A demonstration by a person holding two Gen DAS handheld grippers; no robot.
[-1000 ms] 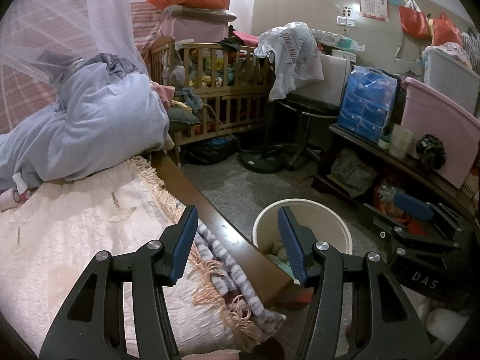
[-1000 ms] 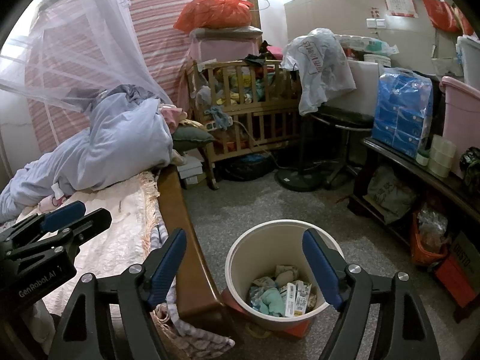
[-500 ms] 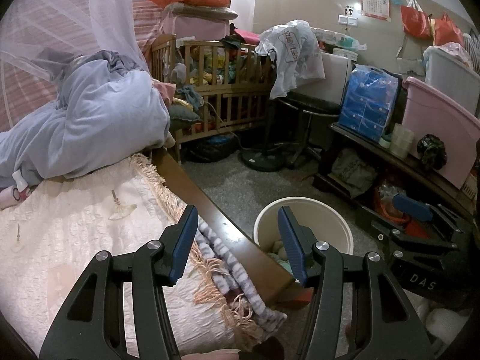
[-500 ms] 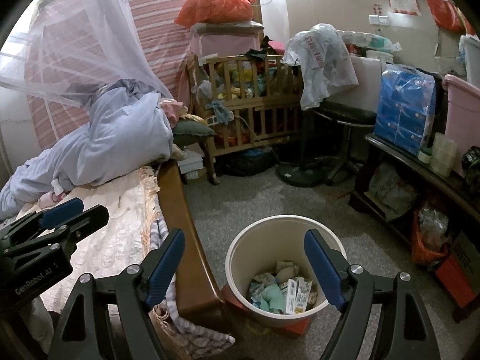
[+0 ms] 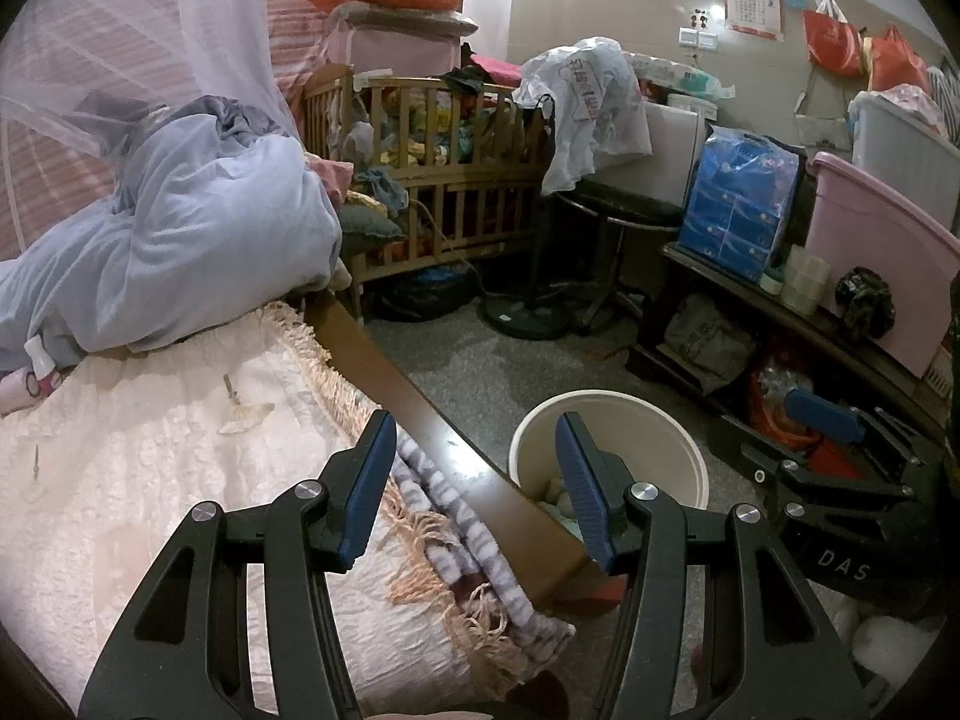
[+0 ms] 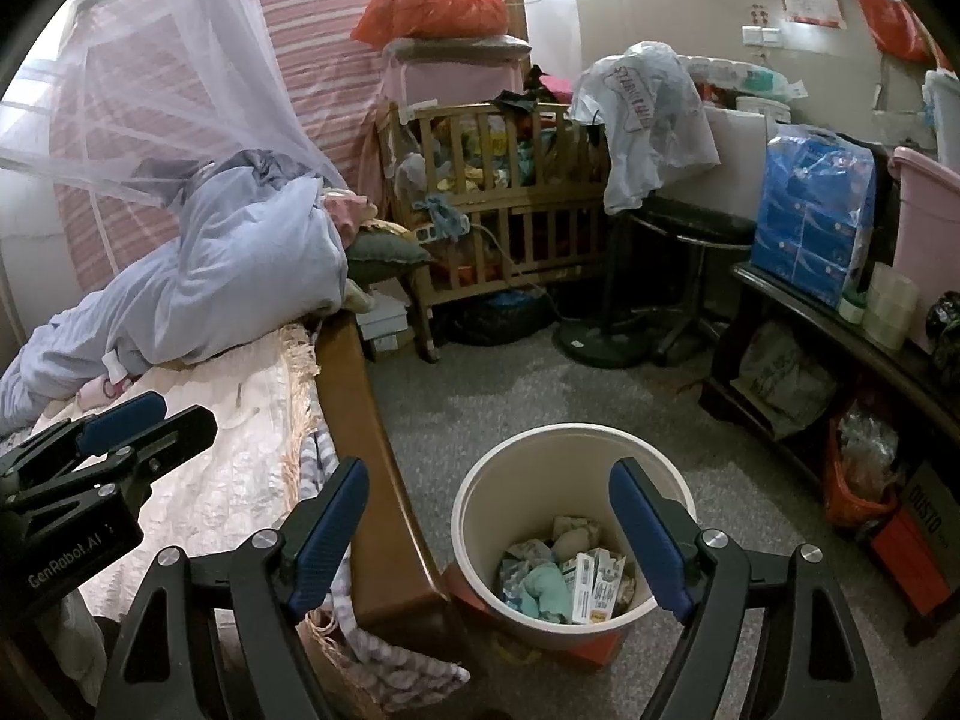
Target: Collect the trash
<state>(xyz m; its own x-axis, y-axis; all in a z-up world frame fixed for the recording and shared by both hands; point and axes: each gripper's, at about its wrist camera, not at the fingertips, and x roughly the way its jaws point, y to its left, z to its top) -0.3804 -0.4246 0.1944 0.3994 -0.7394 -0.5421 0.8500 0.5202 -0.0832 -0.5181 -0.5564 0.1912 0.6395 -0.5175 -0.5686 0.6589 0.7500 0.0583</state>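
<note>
Over the bed corner, left wrist view: left gripper parted, nothing between the pads, aimed at the wooden bed rail; cream bin on the floor just past the rail.

Right wrist view: right gripper spread wide and empty above the bin; trash lies at the bin's bottom, cartons and crumpled tissue.

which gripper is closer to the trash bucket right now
Right. The right gripper hangs open directly over the trash bucket; the left gripper, also open, sits off to the side above the bed edge.
</note>
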